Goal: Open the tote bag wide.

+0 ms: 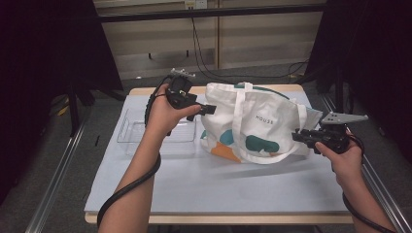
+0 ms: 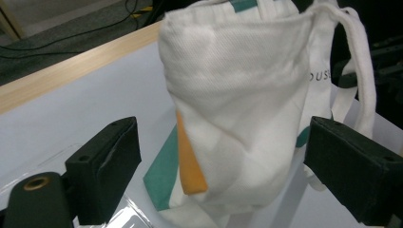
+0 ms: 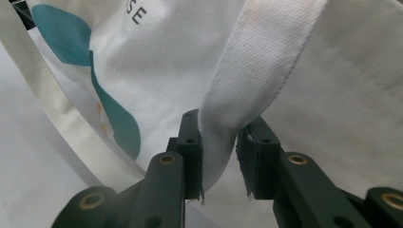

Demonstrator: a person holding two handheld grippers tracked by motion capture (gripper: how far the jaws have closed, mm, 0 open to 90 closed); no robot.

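Observation:
A white tote bag [image 1: 252,124] with teal and orange shapes and a printed word lies on its side in the middle of the table. My left gripper [image 1: 210,109] hovers at the bag's left end. In the left gripper view it [image 2: 228,166] is open wide, with the bag's bunched end [image 2: 237,95] in front of the jaws and nothing touching them. My right gripper [image 1: 296,137] sits at the bag's right side. In the right gripper view it [image 3: 219,156] is shut on a white strap [image 3: 247,71] of the bag [image 3: 157,66], which loops down between the pads.
A clear plastic tray [image 1: 131,131] lies on the pale table cover [image 1: 218,184] under my left forearm, left of the bag. The wooden table edge [image 2: 62,76] runs behind. Dark curtains stand on both sides, and cables hang at the back.

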